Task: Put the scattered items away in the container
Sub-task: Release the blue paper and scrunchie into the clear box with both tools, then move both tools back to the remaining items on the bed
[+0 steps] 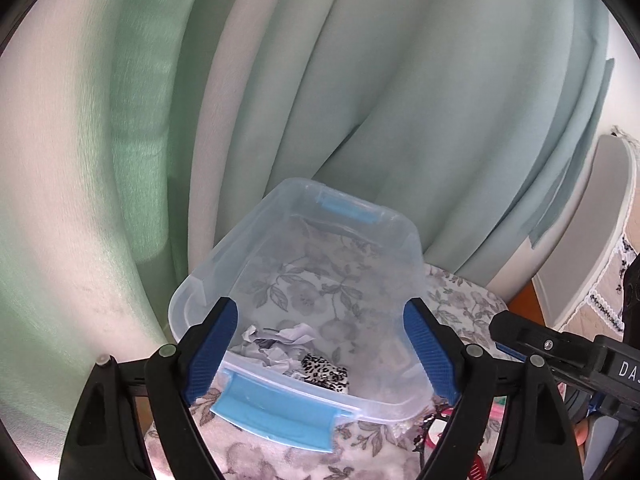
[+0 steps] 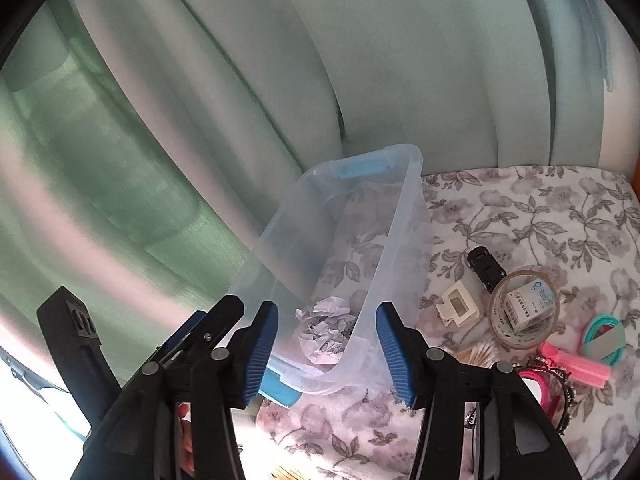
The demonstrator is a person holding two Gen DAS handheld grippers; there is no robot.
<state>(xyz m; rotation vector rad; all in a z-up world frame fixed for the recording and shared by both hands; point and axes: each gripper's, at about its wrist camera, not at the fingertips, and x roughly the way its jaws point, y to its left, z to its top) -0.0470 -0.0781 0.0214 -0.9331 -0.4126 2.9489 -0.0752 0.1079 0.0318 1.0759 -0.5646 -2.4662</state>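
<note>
A clear plastic bin (image 1: 400, 236) (image 2: 404, 208) with blue latches stands on a floral cloth. Inside lie crumpled white paper (image 1: 276, 342) (image 2: 326, 326) and a leopard-print item (image 1: 326, 372). My left gripper (image 1: 322, 350) hangs open over the bin's near end, nothing between its blue pads. My right gripper (image 2: 326, 352) is open too, straddling the bin's near corner. Scattered right of the bin: a black toy car (image 2: 486, 268), a cream hair clip (image 2: 458, 306), a tape roll (image 2: 524, 308) with a small box inside, cotton swabs (image 2: 478, 352), a pink comb (image 2: 576, 364).
Pale green curtains (image 1: 280, 100) hang close behind the bin. The floral cloth (image 2: 540, 216) spreads to the right. Teal hair ties (image 2: 602, 338), pink rings (image 2: 532, 384) and beaded bands lie at the right edge. The other gripper's body (image 1: 560, 348) shows at right in the left wrist view.
</note>
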